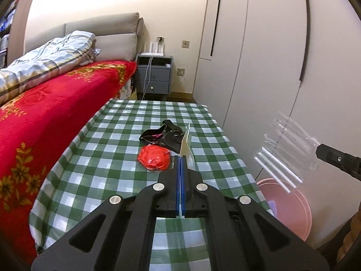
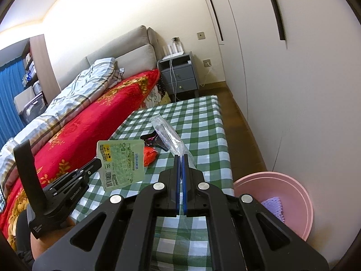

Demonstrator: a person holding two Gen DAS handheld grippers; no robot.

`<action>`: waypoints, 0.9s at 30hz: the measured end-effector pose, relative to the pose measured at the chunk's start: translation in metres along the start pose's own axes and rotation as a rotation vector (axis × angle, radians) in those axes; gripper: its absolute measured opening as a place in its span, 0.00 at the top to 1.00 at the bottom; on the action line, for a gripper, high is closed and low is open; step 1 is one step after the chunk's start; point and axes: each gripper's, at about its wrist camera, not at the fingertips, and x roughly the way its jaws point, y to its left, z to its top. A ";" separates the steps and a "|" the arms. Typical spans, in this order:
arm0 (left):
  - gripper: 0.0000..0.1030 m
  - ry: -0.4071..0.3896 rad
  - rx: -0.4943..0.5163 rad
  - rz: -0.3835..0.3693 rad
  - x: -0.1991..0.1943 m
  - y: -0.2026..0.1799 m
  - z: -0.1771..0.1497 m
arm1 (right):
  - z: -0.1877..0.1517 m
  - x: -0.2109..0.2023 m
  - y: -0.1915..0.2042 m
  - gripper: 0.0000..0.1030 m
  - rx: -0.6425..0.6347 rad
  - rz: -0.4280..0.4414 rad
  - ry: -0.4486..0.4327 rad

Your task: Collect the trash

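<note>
Above the checked table (image 1: pixel 126 135), both grippers are clenched on trash: the left gripper (image 1: pixel 181 157) pinches a pale green pouch (image 2: pixel 120 164), the right gripper (image 2: pixel 181 155) a clear wrapper (image 1: pixel 286 155). Both pieces look lifted and ready to drop, so next comes a swing to the pink basin (image 2: pixel 297 194) (beside the table, low), leaving the red wad (image 1: pixel 154 158) and black wrapper (image 1: pixel 162 135) on the table.
</note>
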 end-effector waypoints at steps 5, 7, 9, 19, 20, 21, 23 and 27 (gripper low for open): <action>1.00 -0.002 0.016 -0.034 -0.002 -0.012 -0.001 | 0.001 -0.005 -0.005 0.98 0.000 -0.020 -0.009; 1.00 -0.002 0.023 -0.048 -0.002 -0.016 -0.001 | 0.000 -0.007 -0.007 0.98 -0.005 -0.036 -0.010; 1.00 -0.001 0.028 -0.062 -0.001 -0.020 -0.001 | 0.000 -0.007 -0.007 0.98 -0.003 -0.047 -0.011; 1.00 0.011 0.037 -0.139 0.004 -0.042 -0.002 | -0.001 -0.015 -0.029 0.98 0.029 -0.128 -0.019; 1.00 0.013 0.039 -0.148 0.005 -0.046 -0.003 | -0.001 -0.017 -0.034 0.98 0.041 -0.141 -0.020; 1.00 0.015 0.042 -0.156 0.007 -0.048 -0.003 | -0.001 -0.017 -0.037 0.98 0.048 -0.148 -0.021; 1.00 0.020 0.048 -0.174 0.009 -0.055 -0.004 | -0.001 -0.021 -0.045 0.98 0.063 -0.171 -0.025; 1.00 0.033 0.059 -0.213 0.014 -0.071 -0.007 | 0.000 -0.025 -0.057 0.98 0.097 -0.211 -0.026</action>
